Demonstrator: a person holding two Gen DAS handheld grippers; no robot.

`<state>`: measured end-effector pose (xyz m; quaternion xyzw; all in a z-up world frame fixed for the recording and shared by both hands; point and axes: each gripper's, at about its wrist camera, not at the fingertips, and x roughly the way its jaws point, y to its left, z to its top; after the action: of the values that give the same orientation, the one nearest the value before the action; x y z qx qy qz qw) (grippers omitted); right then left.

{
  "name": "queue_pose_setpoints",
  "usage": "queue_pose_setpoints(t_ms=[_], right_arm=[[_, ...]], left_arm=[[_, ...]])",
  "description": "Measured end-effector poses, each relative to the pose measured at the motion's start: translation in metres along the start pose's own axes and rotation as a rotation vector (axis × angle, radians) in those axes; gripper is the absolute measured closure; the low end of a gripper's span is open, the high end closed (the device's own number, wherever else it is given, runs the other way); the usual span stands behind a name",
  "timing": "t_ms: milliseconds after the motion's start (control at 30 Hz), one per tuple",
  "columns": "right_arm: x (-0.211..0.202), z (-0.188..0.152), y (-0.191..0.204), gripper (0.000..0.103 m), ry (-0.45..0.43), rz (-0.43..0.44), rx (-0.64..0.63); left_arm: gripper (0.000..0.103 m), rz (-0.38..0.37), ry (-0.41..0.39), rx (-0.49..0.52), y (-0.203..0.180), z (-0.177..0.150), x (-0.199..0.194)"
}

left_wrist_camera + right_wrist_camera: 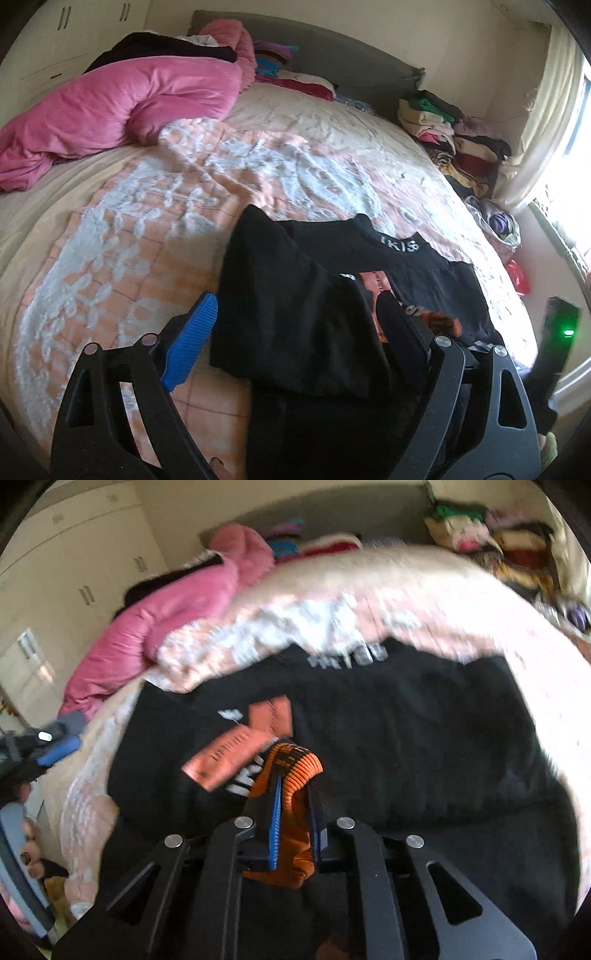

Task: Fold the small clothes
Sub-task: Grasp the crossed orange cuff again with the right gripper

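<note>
Bedspread (147, 206) bears black garment (295, 314); left tool (295, 332) gapes empty, right tool (295, 812) pinches orange cloth (295, 782).

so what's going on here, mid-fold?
A person with two handheld grippers is folding a black garment on the bed. The right gripper is shut on an orange-and-black ribbed cuff at the garment's near edge. The left gripper is open over a folded-over flap, holding nothing.

Bedspread (155, 221) lies bare left of the black garment (295, 314): open passage. Pink duvet (122, 107) blocks the far left; clothes piles (454, 144) crowd the far right edge.
</note>
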<state>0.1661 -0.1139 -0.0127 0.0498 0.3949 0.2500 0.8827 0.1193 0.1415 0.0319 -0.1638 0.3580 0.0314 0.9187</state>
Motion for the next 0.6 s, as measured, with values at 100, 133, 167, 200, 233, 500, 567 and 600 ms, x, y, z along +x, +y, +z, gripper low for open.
queue_pose_setpoints(t_ms=[100,133,167,200,233,500,567,600], right_arm=[[-0.019,0.015,0.012,0.092,-0.067,0.033,-0.045],[-0.027,0.022,0.016,0.092,-0.095,0.047,-0.069],[-0.032,0.029,0.019,0.092,-0.111,0.056,-0.087],[-0.039,0.037,0.023,0.092,-0.134,0.061,-0.114],[-0.043,0.044,0.024,0.092,-0.147,0.063,-0.129],[-0.067,0.085,0.01,0.092,-0.254,0.0,-0.214],[-0.067,0.084,0.0,0.092,-0.255,-0.023,-0.198],[-0.066,0.083,-0.006,0.092,-0.253,-0.03,-0.185]], left_arm=[[0.023,0.011,-0.005,-0.017,0.006,0.001,-0.002],[0.023,0.012,-0.006,-0.025,0.008,0.0,-0.002],[0.023,0.016,-0.007,-0.03,0.009,0.001,-0.002],[0.023,0.019,-0.008,-0.033,0.011,0.001,-0.002],[0.023,0.022,-0.01,-0.037,0.012,0.001,-0.003],[0.023,0.017,-0.014,-0.033,0.008,0.0,-0.003],[0.023,0.018,-0.01,-0.027,0.005,0.0,-0.001],[0.023,0.017,-0.009,-0.024,0.004,0.0,0.001]])
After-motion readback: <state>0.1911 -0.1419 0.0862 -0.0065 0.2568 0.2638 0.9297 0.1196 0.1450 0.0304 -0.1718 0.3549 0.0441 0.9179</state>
